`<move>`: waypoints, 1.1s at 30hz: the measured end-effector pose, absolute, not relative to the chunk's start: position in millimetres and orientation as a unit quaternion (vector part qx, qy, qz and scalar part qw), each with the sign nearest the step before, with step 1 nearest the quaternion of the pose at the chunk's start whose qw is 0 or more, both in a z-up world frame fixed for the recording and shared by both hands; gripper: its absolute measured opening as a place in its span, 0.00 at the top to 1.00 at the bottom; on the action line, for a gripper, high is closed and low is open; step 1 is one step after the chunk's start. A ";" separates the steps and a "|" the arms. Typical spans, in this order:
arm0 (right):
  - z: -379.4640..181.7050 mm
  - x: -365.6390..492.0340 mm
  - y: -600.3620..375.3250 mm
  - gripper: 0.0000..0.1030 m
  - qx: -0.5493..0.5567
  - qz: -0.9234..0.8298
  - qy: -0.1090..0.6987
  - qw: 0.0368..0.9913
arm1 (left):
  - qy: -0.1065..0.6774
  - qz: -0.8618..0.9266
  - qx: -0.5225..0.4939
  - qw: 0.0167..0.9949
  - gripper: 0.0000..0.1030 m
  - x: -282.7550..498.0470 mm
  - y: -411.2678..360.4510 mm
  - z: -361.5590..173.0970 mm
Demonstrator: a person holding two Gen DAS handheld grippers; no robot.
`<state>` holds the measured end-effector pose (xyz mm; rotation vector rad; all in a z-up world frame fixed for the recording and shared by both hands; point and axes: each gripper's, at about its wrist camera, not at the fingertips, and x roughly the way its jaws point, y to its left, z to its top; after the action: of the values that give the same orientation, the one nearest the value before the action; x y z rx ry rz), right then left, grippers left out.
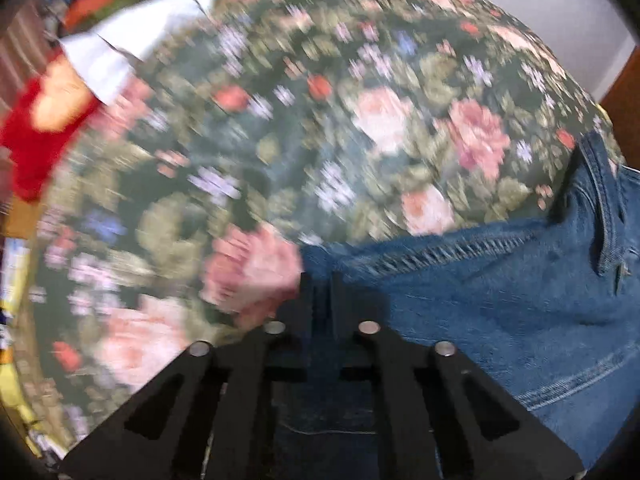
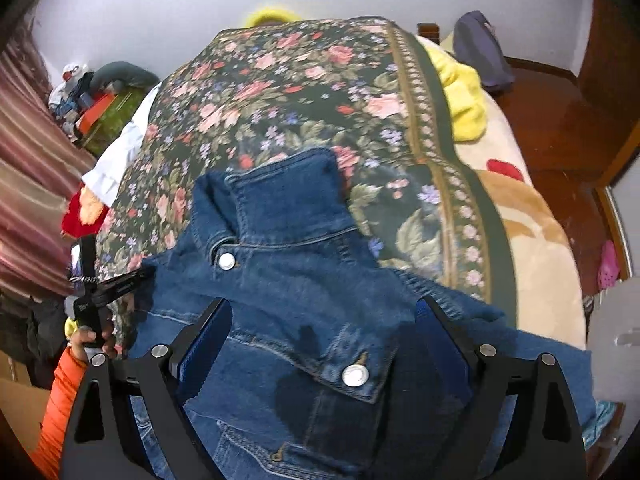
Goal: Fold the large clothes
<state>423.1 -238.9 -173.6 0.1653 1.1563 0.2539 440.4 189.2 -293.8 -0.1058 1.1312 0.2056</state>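
A blue denim jacket (image 2: 288,280) lies on a floral bedspread (image 2: 304,92), collar towards the far side, metal buttons showing. In the left wrist view my left gripper (image 1: 322,280) is shut on an edge of the denim jacket (image 1: 480,280) at its left side; the view is blurred by motion. In the right wrist view my right gripper (image 2: 324,308) is open, its fingers spread wide above the jacket's chest pocket, holding nothing. The left gripper (image 2: 120,280) also shows there at the jacket's left edge, held by a hand in an orange sleeve.
A white cloth (image 2: 116,160) and a red and yellow item (image 2: 84,212) lie at the bed's left edge. A yellow blanket (image 2: 464,92) and a cream blanket (image 2: 540,240) lie to the right. Striped curtain (image 2: 28,152) on the left; wooden floor (image 2: 560,128) on the right.
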 end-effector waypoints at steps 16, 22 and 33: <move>-156.4 412.0 -243.2 0.10 0.053 0.109 0.521 0.845 | 0.518 0.128 -0.031 0.845 0.97 383.4 271.8 -237.2; -131.5 379.7 -285.9 0.10 0.077 0.077 0.500 0.859 | 0.506 0.047 -0.021 0.861 0.92 387.5 204.8 -206.8; -125.8 288.0 -408.7 0.04 0.163 -0.014 0.474 0.865 | 0.478 -0.075 0.033 0.875 0.44 391.8 69.2 -168.1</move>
<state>288.0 -408.7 -125.8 0.3415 0.9933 -0.0303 391.8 69.2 -168.1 0.0686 0.9977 -0.1572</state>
